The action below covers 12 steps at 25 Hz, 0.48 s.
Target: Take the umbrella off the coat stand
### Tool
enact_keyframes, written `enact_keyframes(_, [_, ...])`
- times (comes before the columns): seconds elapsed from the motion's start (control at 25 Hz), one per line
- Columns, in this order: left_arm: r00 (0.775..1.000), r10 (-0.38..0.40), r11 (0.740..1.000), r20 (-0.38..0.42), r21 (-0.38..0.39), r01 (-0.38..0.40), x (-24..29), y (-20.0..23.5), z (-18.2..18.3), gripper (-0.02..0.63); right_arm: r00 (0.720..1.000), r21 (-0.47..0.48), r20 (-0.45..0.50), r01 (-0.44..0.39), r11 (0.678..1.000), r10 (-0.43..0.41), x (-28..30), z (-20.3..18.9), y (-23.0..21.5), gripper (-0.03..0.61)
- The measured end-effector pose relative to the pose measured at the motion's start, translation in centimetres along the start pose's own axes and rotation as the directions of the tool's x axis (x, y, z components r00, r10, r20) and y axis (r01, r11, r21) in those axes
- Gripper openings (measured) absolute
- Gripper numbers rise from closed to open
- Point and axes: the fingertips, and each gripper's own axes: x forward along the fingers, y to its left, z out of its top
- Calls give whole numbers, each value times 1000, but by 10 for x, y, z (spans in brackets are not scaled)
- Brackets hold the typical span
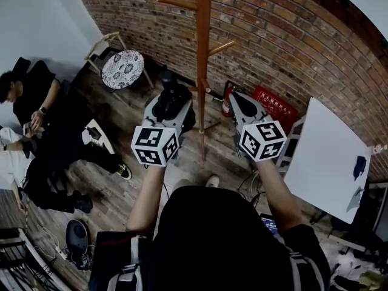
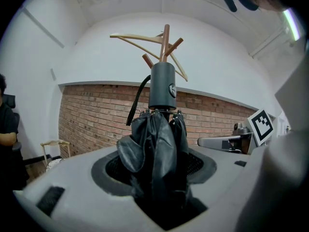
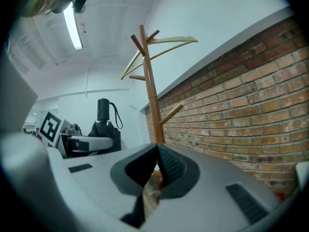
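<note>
The left claw (image 2: 155,180) was closed on the folded black umbrella (image 2: 157,141), its two pads pressing the bunched fabric from either side. The umbrella stood upright in this grip, with its cylindrical handle (image 2: 162,86) at the top and a wrist strap (image 2: 136,100) hanging down the handle's left side.

In the head view, the left claw (image 1: 171,113) held the umbrella (image 1: 168,96) just left of the post of the wooden coat stand (image 1: 202,53). The right gripper view showed the umbrella (image 3: 103,120) clear of the coat stand (image 3: 149,91), touching none of its pegs.

The right claw (image 3: 157,151) was pressed together at the tips, with nothing between its pads. In the head view, the right claw (image 1: 235,100) sat just right of the post.

The coat stand stood on the wooden floor (image 1: 121,190), at the edge where the floor met the brick wall (image 1: 273,35). A wooden hanger (image 2: 140,38) hung across the top pegs.

A small round table (image 1: 122,68) stood near the left corner of the floor. People (image 1: 36,96) sat along the floor's left edge.
</note>
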Motion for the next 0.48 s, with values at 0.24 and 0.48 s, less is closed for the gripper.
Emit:
enact_keyframes(0.24, [1000,-31,1000,-4,-1,31,-19,7,2,276,1000,-9,9,18,1000,-18,-2,5,27,28])
enact_keyframes(0.48, [998,-57,998,-15,10,57,-40,14,3,276,998,-3,18,55,998,-55,-7,7,47,28])
